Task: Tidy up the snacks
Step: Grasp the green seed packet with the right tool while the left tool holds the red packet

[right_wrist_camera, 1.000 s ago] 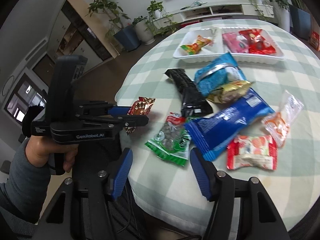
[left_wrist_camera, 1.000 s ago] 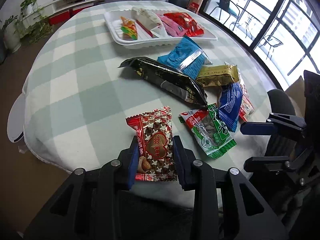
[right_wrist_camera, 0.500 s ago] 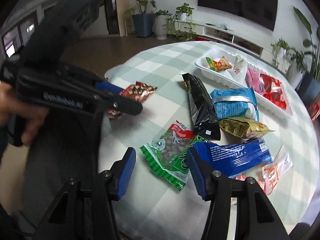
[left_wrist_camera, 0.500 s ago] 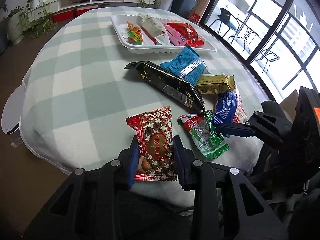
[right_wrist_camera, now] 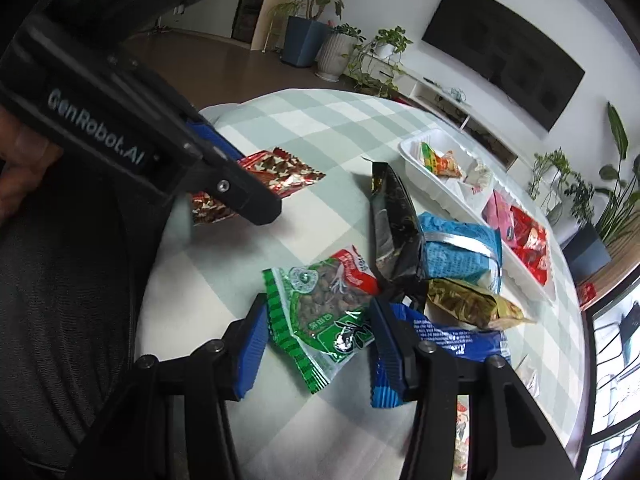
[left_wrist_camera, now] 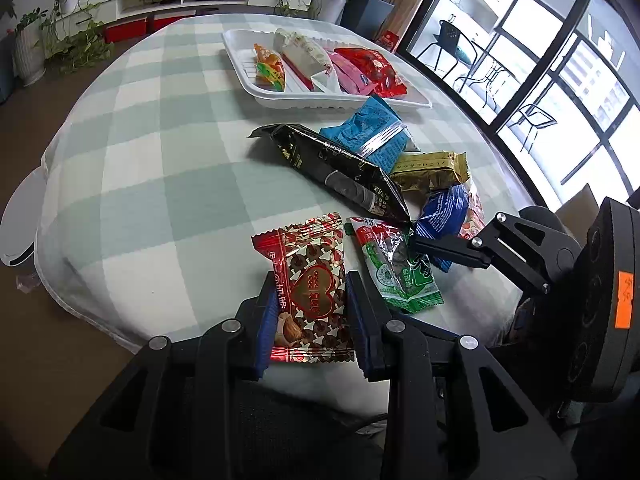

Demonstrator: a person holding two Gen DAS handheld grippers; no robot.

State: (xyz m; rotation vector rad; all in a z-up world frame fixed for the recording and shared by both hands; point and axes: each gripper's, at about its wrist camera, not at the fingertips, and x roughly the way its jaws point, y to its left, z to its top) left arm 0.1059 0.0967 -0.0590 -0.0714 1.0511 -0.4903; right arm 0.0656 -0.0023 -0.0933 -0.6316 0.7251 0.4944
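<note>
My left gripper (left_wrist_camera: 310, 312) is shut on a red heart-print snack packet (left_wrist_camera: 310, 280) at the table's near edge; the packet also shows in the right wrist view (right_wrist_camera: 276, 172). My right gripper (right_wrist_camera: 318, 336) is open, its jaws on either side of a green and red snack packet (right_wrist_camera: 320, 304), which also lies to the right in the left wrist view (left_wrist_camera: 394, 268). A white tray (left_wrist_camera: 280, 100) at the far side holds several packets.
Loose on the checked tablecloth (left_wrist_camera: 140, 160) lie a black packet (left_wrist_camera: 336, 168), a light blue packet (left_wrist_camera: 372, 136), a gold packet (left_wrist_camera: 430, 168) and a dark blue packet (right_wrist_camera: 452, 340). The right gripper's body (left_wrist_camera: 540, 256) reaches in from the right in the left wrist view.
My right gripper has moved in over the table and now straddles the green packet. My left gripper stays shut on the red packet.
</note>
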